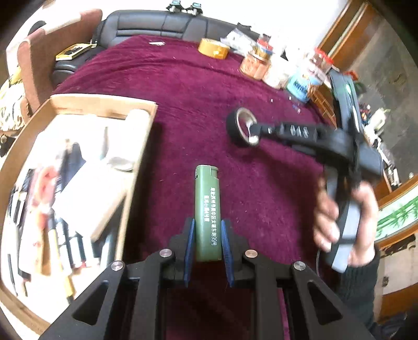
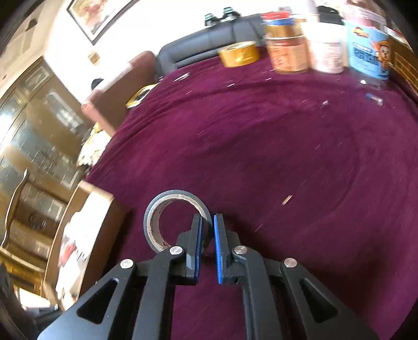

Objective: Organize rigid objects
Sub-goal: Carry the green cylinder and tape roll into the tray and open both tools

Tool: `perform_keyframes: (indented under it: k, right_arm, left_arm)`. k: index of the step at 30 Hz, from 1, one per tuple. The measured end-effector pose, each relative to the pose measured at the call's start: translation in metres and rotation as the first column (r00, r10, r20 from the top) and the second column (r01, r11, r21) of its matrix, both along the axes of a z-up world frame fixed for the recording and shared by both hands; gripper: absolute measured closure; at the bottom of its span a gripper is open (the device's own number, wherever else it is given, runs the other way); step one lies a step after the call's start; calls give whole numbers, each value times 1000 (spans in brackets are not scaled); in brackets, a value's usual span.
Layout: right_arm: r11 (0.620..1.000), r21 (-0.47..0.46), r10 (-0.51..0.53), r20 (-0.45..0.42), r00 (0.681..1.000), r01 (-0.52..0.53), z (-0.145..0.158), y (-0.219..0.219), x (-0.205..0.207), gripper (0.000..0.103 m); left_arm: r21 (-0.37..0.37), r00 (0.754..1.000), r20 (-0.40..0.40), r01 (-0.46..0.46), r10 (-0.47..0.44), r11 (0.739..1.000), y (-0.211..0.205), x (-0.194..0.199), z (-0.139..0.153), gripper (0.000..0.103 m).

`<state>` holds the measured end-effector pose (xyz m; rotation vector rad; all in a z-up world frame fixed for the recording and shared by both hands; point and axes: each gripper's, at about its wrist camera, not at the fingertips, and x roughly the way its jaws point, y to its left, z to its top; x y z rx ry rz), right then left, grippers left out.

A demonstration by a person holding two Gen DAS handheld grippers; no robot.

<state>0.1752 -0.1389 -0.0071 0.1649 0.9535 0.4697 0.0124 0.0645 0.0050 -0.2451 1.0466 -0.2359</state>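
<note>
My left gripper (image 1: 207, 227) is shut on a green lighter (image 1: 207, 209) with white print, which sticks out forward over the maroon cloth (image 1: 183, 99). To its left lies a shallow cardboard box (image 1: 135, 167) that holds several blurred items. My right gripper (image 2: 208, 222) is shut on the wall of a grey tape roll (image 2: 167, 198), one pad inside the ring and one outside. In the left wrist view that right gripper (image 1: 252, 132) reaches in from the right with the tape roll (image 1: 235, 125) at its tip, held by a hand (image 1: 337, 225).
A yellow tape roll (image 1: 213, 48), several jars (image 1: 254, 64) and a blue-labelled container (image 1: 303, 83) stand at the far right edge of the cloth. A grey sofa (image 1: 156, 24) lies beyond. The cardboard box (image 2: 83, 230) shows at the lower left of the right wrist view.
</note>
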Motion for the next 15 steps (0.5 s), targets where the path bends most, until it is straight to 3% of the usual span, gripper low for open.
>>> perform_keyframes:
  k: [6, 15]
  right_arm:
    - [994, 51, 98, 14, 995, -98, 9, 35, -56, 95]
    - [970, 82, 226, 19, 974, -227, 19, 102, -82, 94]
  left_arm:
    - [-31, 997, 32, -71, 72, 997, 49, -20, 17, 83]
    - [-34, 970, 68, -230, 232, 973, 117, -26, 23, 83]
